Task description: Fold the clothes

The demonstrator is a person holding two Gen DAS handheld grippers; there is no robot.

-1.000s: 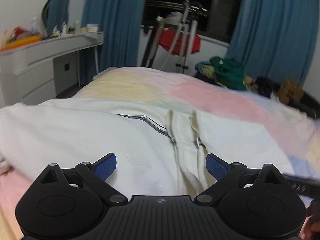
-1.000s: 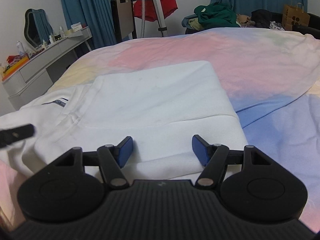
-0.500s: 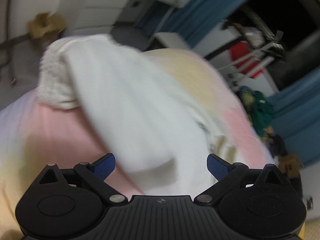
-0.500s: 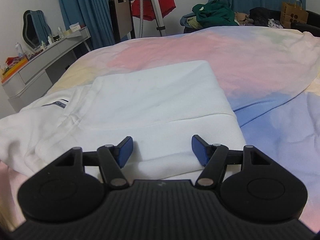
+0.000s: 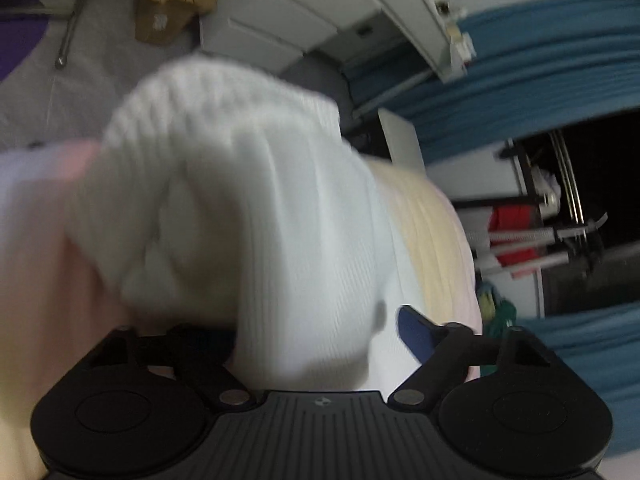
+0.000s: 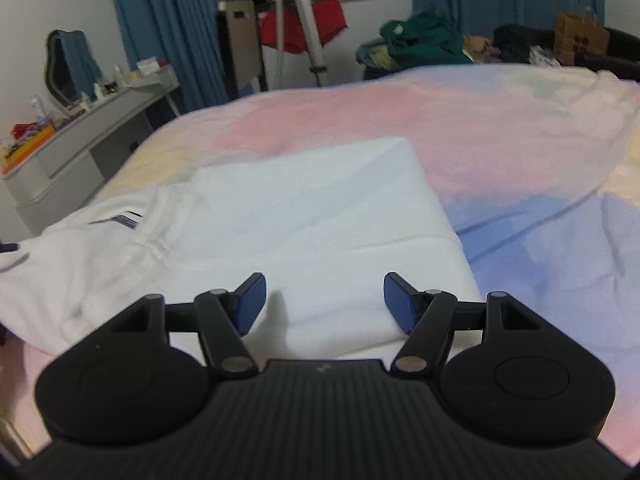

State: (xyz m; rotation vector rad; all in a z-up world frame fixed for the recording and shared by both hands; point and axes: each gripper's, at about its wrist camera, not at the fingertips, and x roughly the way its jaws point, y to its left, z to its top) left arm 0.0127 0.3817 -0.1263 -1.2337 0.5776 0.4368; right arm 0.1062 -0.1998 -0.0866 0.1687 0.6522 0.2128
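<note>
While the white garment (image 6: pixel 280 216) lies spread over the pastel bedspread (image 6: pixel 500 140), the right gripper (image 6: pixel 324 300) hovers low over its near folded edge with the jaws standing wide and nothing pinched between the blue pads (image 6: pixel 250 300). In the left wrist view, which is rolled hard to one side and blurred, the left gripper (image 5: pixel 320 332) has a thick ribbed bunch of the same garment (image 5: pixel 260 208) between its fingers; its jaws have just been closing, yet a gap still shows between the cloth and the one visible pad (image 5: pixel 416 336) (the other pad is hidden behind the fabric), so the cloth is not clamped.

As for containers, a brown paper bag (image 6: pixel 580 38) stands at the far side of the bed, its contents not visible, and a heap of green clothes (image 6: pixel 424 40) lies near it, whether in a basket I cannot tell.

Beyond the bed stand teal curtains (image 6: pixel 160 28), a white dressing table (image 6: pixel 92 124) crowded with small bottles and a mirror (image 6: pixel 68 64), and a metal stand (image 6: pixel 296 20) with a red cloth (image 6: pixel 332 20) draped on it.
</note>
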